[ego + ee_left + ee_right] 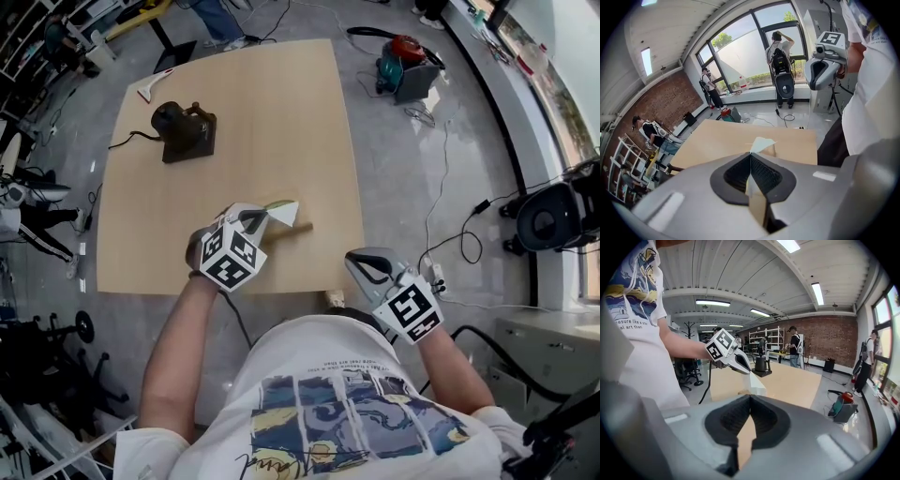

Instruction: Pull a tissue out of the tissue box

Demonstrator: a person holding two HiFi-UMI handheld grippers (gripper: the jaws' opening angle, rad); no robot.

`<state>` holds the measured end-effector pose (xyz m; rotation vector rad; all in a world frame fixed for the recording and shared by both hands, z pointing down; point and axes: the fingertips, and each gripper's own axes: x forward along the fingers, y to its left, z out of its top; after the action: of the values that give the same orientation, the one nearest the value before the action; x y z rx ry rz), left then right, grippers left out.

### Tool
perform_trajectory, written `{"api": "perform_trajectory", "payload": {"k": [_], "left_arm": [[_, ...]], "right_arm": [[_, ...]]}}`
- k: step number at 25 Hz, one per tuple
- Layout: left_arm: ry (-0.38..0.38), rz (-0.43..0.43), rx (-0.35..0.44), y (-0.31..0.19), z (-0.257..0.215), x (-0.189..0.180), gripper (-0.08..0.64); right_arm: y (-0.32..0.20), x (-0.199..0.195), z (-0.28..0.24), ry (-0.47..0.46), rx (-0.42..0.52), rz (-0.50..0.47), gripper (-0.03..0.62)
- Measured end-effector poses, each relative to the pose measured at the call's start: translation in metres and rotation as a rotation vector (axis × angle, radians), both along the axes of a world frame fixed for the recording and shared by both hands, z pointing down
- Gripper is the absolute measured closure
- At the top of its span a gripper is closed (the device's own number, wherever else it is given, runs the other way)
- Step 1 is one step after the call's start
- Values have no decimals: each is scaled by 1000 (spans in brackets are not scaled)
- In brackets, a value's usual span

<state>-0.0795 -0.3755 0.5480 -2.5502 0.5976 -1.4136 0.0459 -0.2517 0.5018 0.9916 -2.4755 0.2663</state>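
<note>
My left gripper (pixel 267 217) hangs above the near edge of the wooden table (pixel 234 103), shut on a white tissue (pixel 282 210). The tissue stretches in a pointed sheet from the fingertips down toward a tan tissue box (pixel 293 228), which the gripper mostly hides. In the left gripper view the tissue (pixel 762 143) rises from the box (pixel 769 150) just past the closed jaws (pixel 751 154). The right gripper view shows the left gripper (pixel 748 372) from the side, pinching the tissue (pixel 757 383). My right gripper (pixel 353 262) is held off the table's near right corner, shut and holding nothing (pixel 750 398).
A black device (pixel 184 131) with a cord stands at the table's far left, with a white object (pixel 155 85) behind it. On the floor lie a red and teal tool (pixel 405 60), cables (pixel 450 246) and a black round machine (pixel 548 217). People stand by the windows and the brick wall.
</note>
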Motion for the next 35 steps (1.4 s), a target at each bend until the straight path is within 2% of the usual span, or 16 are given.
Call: {"api": "perform_trajectory", "payload": {"k": [7,20,29,35], "left_arm": [[1,22,45,-1,-22,-3,554],[78,25,118,21,-77,-16,554],[203,-6,153,54,-127,-38,554],[317,-32,140,89,-156,-58,554]], "right_arm": [[4,-10,-3,6,7,4,589],[19,-32,-11,19,21,-3,589],[28,-52,-23,40,39,-13,589],[43,-63,-32,55,51,1,589]]}}
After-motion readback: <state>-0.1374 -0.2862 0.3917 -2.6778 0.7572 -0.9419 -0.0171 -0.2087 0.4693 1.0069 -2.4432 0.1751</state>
